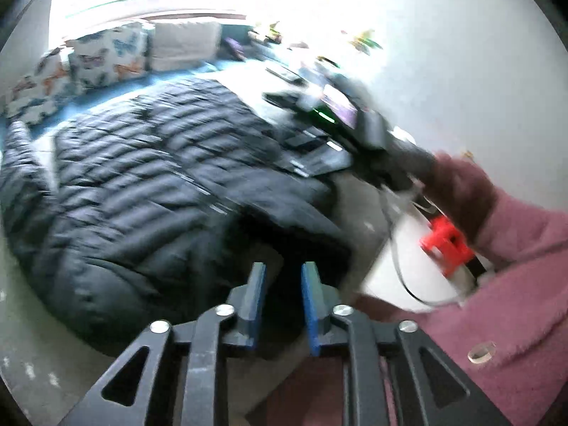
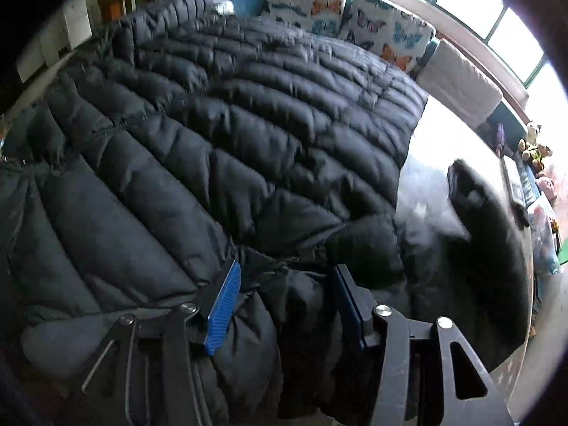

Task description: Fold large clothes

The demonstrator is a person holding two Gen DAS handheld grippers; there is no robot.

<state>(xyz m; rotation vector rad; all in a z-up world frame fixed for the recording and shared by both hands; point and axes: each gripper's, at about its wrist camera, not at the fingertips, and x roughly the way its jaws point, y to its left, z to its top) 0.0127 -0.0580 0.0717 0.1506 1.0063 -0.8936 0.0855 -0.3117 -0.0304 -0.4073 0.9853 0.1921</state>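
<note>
Puffy, slippery jacket point(image 2: 227, 135) is straddled by the parted right gripper point(image 2: 280, 305), left gripper point(image 1: 283, 305) held apart, so a thick hem fold should probably be grabbed.

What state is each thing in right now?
Puffer jacket: spread flat on the table, not yet folded.
Left gripper: jaws slightly apart, empty, above the jacket's edge.
Right gripper: open, jacket fabric bunched between its fingers.
Butterfly cushions: upright behind the table.
</note>
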